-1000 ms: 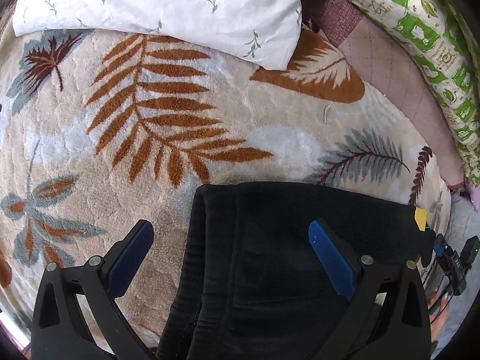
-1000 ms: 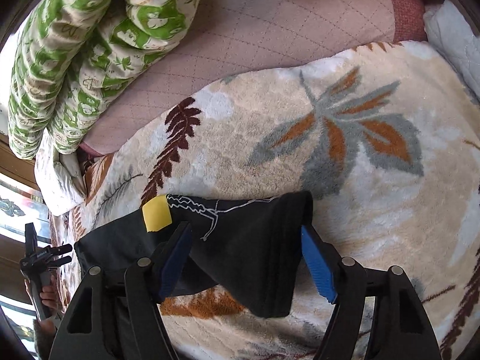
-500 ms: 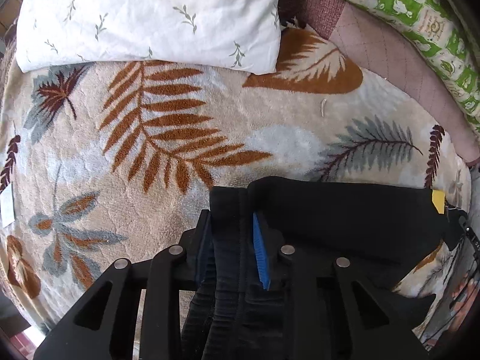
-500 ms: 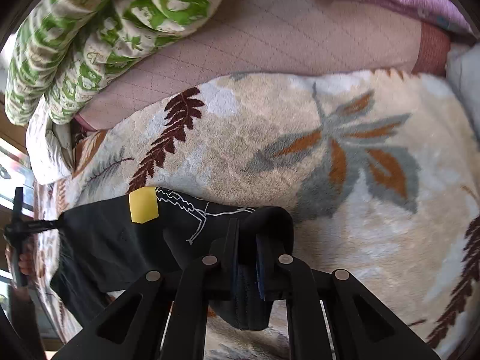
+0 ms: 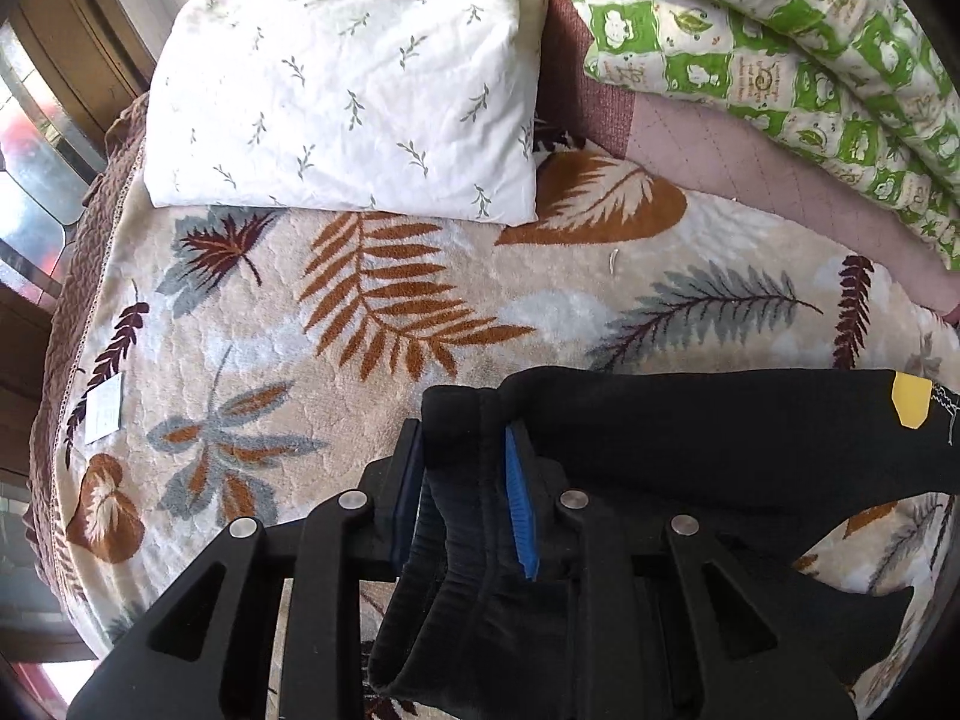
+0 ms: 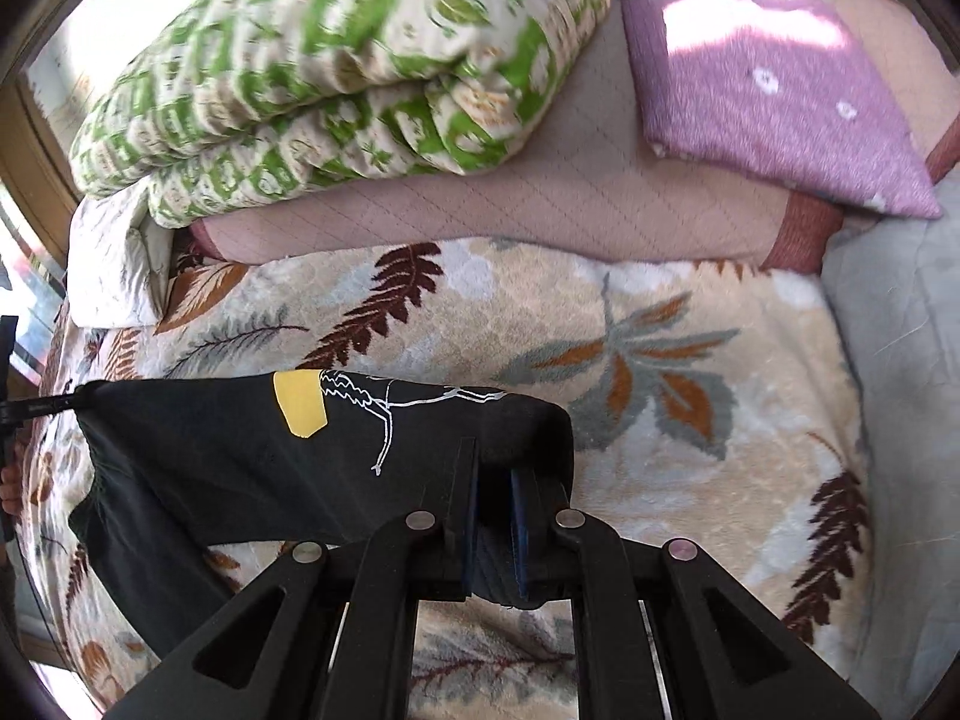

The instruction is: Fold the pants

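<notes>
Black pants (image 5: 708, 438) hang stretched between both grippers above the blanket (image 5: 360, 324). Left gripper (image 5: 462, 480) is clamped on a bunched, ribbed end; right gripper (image 6: 493, 516) is pinched tight on the other. Edge gathered and raised; laying over and later folds remain.

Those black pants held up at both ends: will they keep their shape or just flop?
Likely floppy: the black pants sag between the left gripper and right gripper. Probably light, since small pinches hold them. The bunched fabric suggests little slipping.
</notes>
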